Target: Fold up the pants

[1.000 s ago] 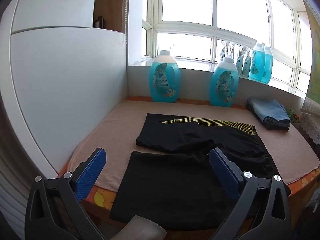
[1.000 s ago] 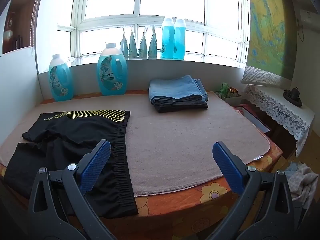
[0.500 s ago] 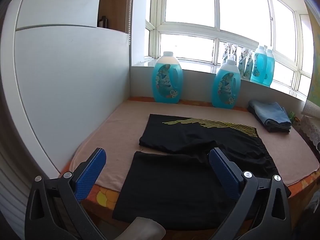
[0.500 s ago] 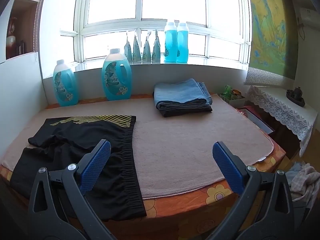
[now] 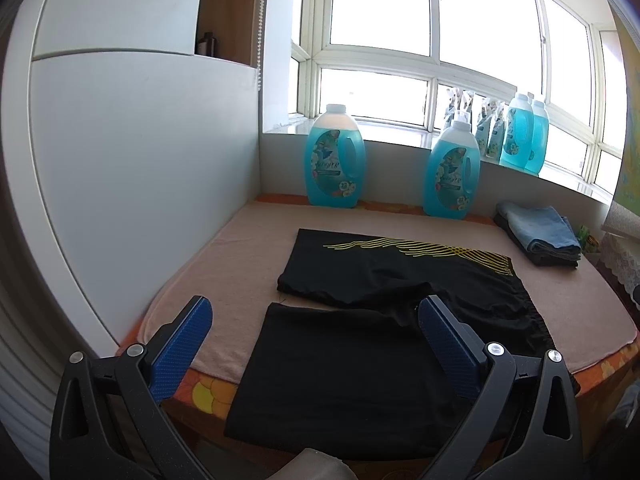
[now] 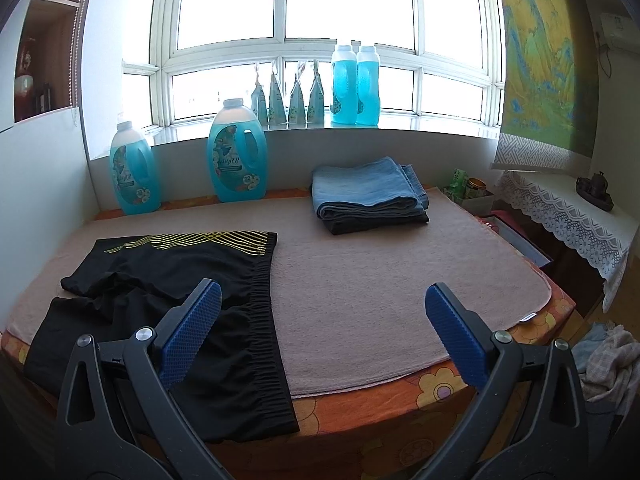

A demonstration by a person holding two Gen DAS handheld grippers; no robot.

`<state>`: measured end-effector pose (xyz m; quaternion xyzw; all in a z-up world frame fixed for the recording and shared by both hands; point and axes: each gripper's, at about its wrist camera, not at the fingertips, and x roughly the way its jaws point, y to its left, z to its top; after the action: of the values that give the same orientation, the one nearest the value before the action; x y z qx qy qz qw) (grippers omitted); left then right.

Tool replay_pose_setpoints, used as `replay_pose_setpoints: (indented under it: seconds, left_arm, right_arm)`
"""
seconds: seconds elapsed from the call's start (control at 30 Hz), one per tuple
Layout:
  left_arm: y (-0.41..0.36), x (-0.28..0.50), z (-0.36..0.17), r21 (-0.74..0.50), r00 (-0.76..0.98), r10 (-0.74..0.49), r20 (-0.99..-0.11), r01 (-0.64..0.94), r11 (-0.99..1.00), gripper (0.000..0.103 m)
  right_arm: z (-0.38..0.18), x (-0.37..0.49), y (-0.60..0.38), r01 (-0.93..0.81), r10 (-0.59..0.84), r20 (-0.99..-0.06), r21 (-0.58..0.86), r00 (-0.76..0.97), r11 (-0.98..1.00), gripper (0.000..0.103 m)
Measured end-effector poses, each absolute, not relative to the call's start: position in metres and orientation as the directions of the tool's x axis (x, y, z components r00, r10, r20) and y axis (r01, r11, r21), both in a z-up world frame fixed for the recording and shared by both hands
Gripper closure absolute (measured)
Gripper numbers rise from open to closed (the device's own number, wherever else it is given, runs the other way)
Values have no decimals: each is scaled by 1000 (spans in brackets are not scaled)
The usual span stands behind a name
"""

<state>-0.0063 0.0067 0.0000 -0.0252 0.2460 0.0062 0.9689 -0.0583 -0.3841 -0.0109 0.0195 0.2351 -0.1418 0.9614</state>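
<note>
Here, black shorts-style pants with yellow line pattern (image 5: 384,308) lie spread on left part of beige towel-covered table (image 6: 400,280), near leg hanging over front edge. Left gripper (image 5: 314,320) spread wide, holding nothing, above near leg. Right gripper (image 6: 322,310) likewise wide, empty, beside elastic waistband (image 6: 266,312). Folded blue and dark clothes stack (image 6: 368,196) well apart, toward window.

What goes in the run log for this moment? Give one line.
stage: pre-grasp | black shorts: spread flat on pink towel, unfolded | left gripper: open, empty | right gripper: open, empty | folded stack: back of towel
</note>
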Motion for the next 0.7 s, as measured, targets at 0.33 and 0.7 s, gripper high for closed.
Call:
replay_pose_setpoints:
  seconds: [0.33,0.7]
  left_arm:
    - [8,-4,1,-45,877,2,-480,-27,999,0]
    - [7,-3,1,-46,875,-2,-483,-23,999,0]
  right_arm:
    - [-13,-59,-384,280,-261,-458,-28,850,960,0]
    - [-17,-55,-381,271,-251,-468,-27,847,962,0]
